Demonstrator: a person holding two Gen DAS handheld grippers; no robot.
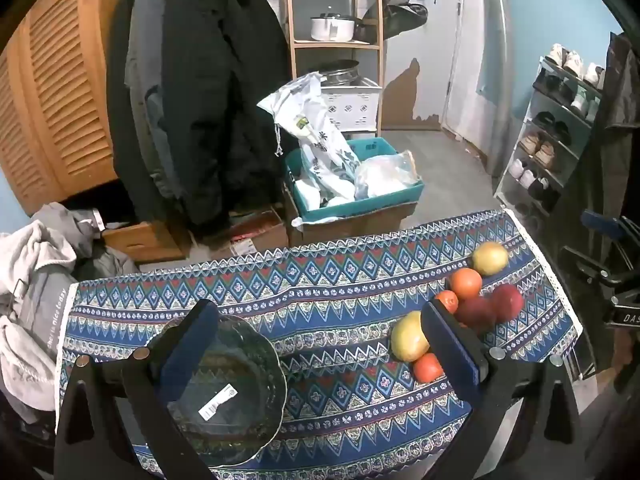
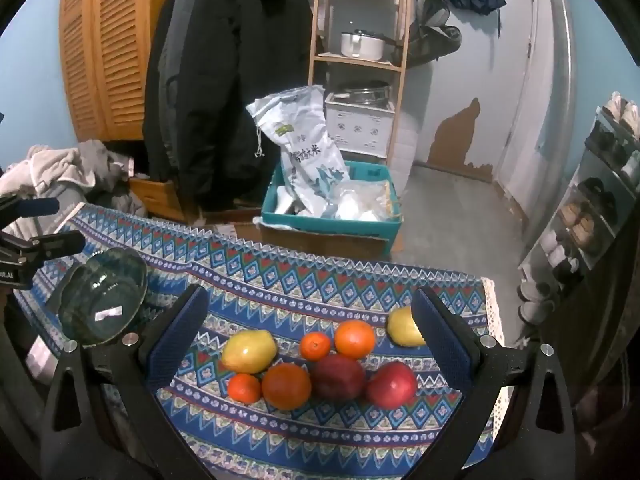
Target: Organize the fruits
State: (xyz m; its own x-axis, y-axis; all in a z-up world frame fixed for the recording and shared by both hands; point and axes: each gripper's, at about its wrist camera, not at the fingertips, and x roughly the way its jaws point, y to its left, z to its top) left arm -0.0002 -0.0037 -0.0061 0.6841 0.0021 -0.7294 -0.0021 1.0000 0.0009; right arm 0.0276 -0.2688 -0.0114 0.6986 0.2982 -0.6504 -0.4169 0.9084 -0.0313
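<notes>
Several fruits lie grouped on the patterned tablecloth (image 2: pixel 320 280): a yellow pear (image 2: pixel 249 351), a second yellow pear (image 2: pixel 402 326), a large orange (image 2: pixel 287 386), another orange (image 2: pixel 355 339), two small tangerines (image 2: pixel 244 388), and two red apples (image 2: pixel 391 384). A clear glass bowl (image 2: pixel 102 294) with a white label stands at the table's left. My right gripper (image 2: pixel 310 334) is open, its fingers spread around the fruit group above the table. My left gripper (image 1: pixel 320 336) is open; the bowl (image 1: pixel 224 392) lies under its left finger and the fruits (image 1: pixel 410 340) by its right finger.
Beyond the table's far edge stand a teal crate (image 2: pixel 332 216) with bags on cardboard boxes, hanging dark coats (image 2: pixel 224 92), a wooden shelf with a pot (image 2: pixel 362 46), and a shoe rack (image 1: pixel 556 136) at right. Clothes (image 1: pixel 36 280) pile at left.
</notes>
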